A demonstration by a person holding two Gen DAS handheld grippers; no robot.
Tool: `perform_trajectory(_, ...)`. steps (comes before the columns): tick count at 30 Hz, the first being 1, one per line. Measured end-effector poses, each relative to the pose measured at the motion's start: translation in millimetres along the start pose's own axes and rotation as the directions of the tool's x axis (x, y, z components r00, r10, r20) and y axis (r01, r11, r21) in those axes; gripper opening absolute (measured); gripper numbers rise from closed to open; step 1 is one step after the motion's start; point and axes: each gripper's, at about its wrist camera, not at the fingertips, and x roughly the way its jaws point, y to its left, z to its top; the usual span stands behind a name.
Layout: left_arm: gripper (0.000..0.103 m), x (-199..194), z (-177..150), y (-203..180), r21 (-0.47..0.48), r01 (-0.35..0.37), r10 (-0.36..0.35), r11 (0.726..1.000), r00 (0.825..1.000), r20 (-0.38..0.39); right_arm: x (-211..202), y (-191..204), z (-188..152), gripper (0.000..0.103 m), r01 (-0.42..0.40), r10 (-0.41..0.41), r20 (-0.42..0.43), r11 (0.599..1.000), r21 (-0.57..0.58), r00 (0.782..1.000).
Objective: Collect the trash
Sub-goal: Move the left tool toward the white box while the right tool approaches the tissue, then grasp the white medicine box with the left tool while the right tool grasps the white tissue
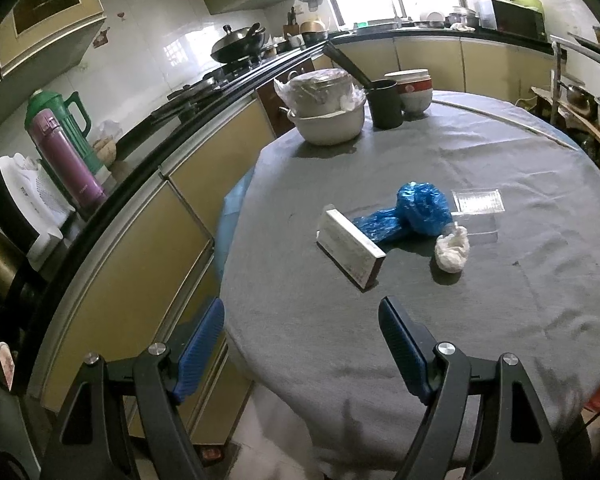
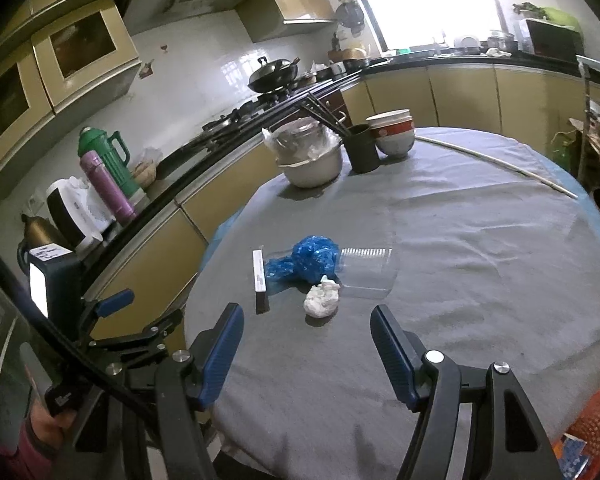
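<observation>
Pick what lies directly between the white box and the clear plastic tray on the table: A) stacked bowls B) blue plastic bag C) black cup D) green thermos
B: the crumpled blue plastic bag sits between the white box and the clear plastic tray on the grey-clothed table.

left wrist: angled down over table [image 1: 420, 340] | right wrist: same, shared

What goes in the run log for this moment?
stage: approach | left tongs: open, empty | right tongs: open, empty | trash on table: box, blue bag, tissue wad, untouched
</observation>
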Motion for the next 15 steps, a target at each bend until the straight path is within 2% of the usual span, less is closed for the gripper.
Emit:
perform_trajectory(7, 0.080, 18.6, -0.5, 7.0, -0.007, 0.000, 0.000, 1.000, 1.000, -0.025, 23.5, 7.2, 3.8, 0.069, -0.007, 0.007, -0.022, 1.000, -0.019, 1.000)
perform_trajectory(11, 0.080, 35.2, -2.2, 16.5, -0.027, 0.016, -0.018, 1.000, 0.998, -0.055, 50.2, 6.0, 5.4, 0.068, -0.021, 0.020, -0.056, 1.000, -0.016, 0.998)
perform_trajectory(15, 0.080, 55.1, -2.6, 29.9, -0.064, 0.070, -0.076, 0.995, 0.993, -0.094, 86.7, 2.1, 7.7, 0.058, -0.030, 0.029, -0.102, 1.000, -0.006, 0.994)
